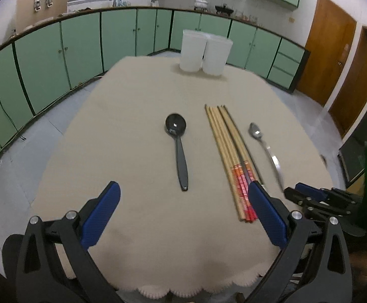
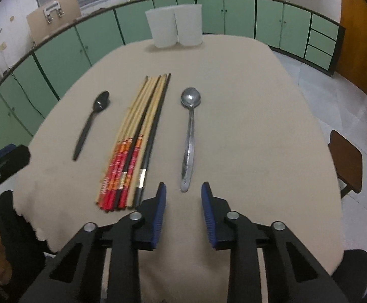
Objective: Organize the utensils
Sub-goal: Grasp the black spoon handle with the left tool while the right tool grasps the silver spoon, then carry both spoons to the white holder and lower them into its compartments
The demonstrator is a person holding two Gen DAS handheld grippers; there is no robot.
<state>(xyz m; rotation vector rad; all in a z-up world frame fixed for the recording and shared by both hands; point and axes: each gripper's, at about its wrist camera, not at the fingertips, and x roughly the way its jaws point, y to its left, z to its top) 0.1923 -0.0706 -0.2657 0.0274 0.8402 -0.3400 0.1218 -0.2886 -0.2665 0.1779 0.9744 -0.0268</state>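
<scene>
A table with a beige cloth (image 2: 246, 101) holds all the utensils. A black plastic spoon (image 1: 178, 146) lies on the left. Beside it is a bunch of chopsticks (image 2: 138, 141), wooden ones with red ends and some black ones. A shiny metal spoon (image 2: 189, 136) lies on the right, apart from the chopsticks. Two white tubs (image 2: 174, 25) stand side by side at the far end.

The left gripper (image 1: 183, 194) has its blue fingers spread wide and holds nothing. The right gripper (image 2: 183, 194) has its fingers closer together, with a gap. Nothing is pinched; the metal spoon's handle end lies just in front of the gap.
</scene>
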